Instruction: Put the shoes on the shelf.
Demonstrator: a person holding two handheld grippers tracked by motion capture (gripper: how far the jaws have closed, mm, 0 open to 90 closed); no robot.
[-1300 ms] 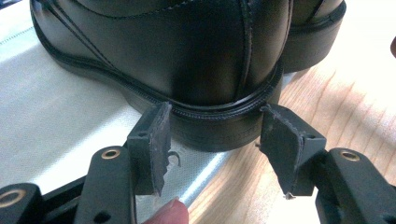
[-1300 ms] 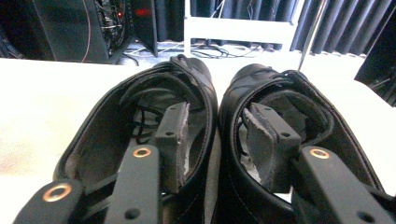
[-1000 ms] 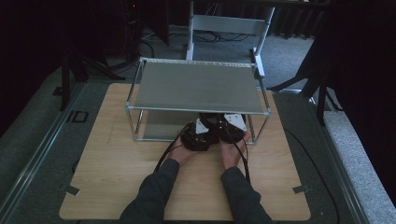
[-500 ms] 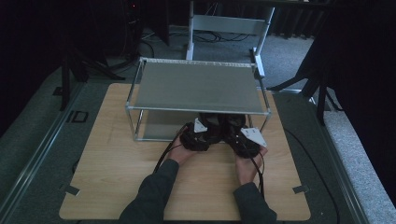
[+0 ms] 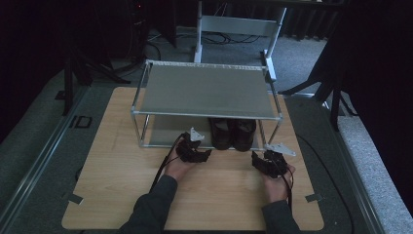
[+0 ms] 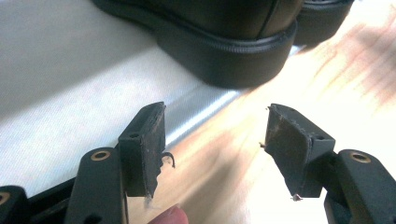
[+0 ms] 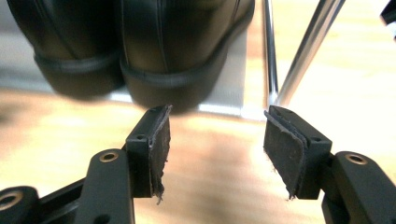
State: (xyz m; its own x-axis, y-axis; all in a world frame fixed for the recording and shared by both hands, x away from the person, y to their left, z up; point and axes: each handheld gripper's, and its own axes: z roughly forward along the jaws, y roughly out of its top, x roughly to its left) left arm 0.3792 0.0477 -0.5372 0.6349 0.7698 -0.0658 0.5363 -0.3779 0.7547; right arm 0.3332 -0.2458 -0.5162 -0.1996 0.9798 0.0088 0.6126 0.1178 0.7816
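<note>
Black shoes [image 5: 233, 133]: pair, side by side on lower shelf of metal rack [image 5: 204, 90], heels at its front edge. Left gripper [image 5: 194, 152]: jaws apart, empty, just left of shoes, little shifted since a second ago. Right gripper [image 5: 269, 163]: jaws just opening, nothing between; withdrawn from under rack onto wooden table [image 5: 112, 175].

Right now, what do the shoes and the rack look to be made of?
The shoes: probably smooth black leather with a dull sheen, on thick ribbed soles, likely rubber. The rack: bright metal tubing, reflective on the leg; its shelves look like matte grey sheet, metal or fabric, unclear.
</note>
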